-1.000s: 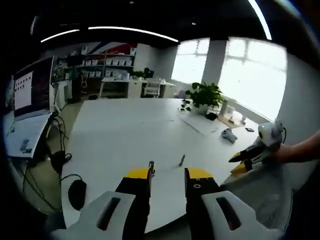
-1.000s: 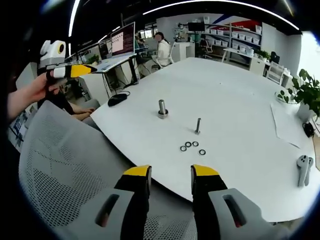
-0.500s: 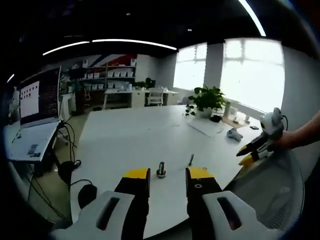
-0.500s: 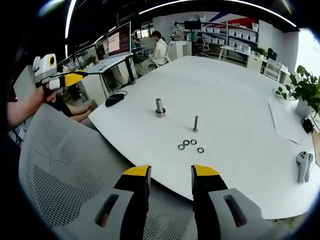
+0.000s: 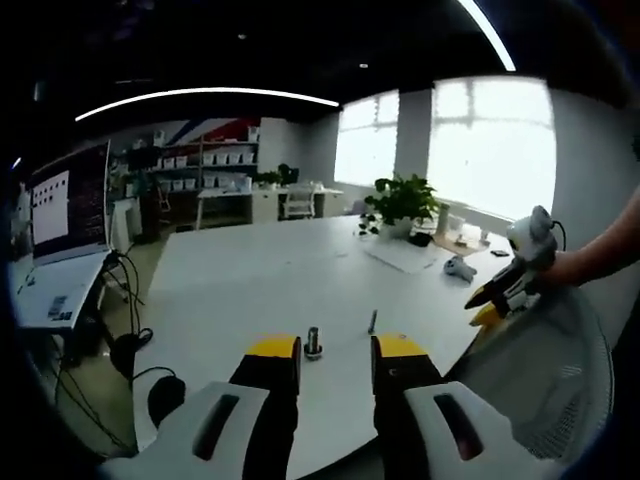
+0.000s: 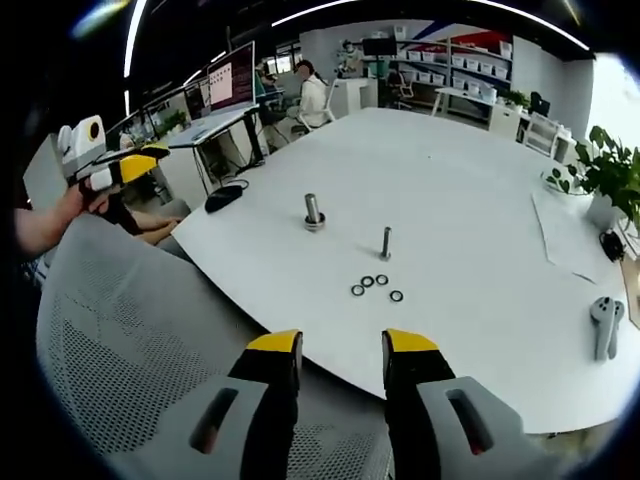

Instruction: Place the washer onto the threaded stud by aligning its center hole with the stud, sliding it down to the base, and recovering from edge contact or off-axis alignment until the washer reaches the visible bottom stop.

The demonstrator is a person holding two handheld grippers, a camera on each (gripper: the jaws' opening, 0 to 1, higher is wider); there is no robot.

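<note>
Hovering short of the white table (image 6: 470, 180), both the left gripper (image 5: 335, 347) and right gripper (image 6: 342, 343) hold parted, empty jaws, four washers (image 6: 375, 287) lying beside the threaded stud (image 6: 386, 242).

Wide bare surface (image 6: 470, 190) all around the washers (image 6: 375, 287); two upright studs (image 6: 386, 243) stand just behind them, and a mesh chair back (image 6: 130, 330) (near edge) blocks the approach.
</note>
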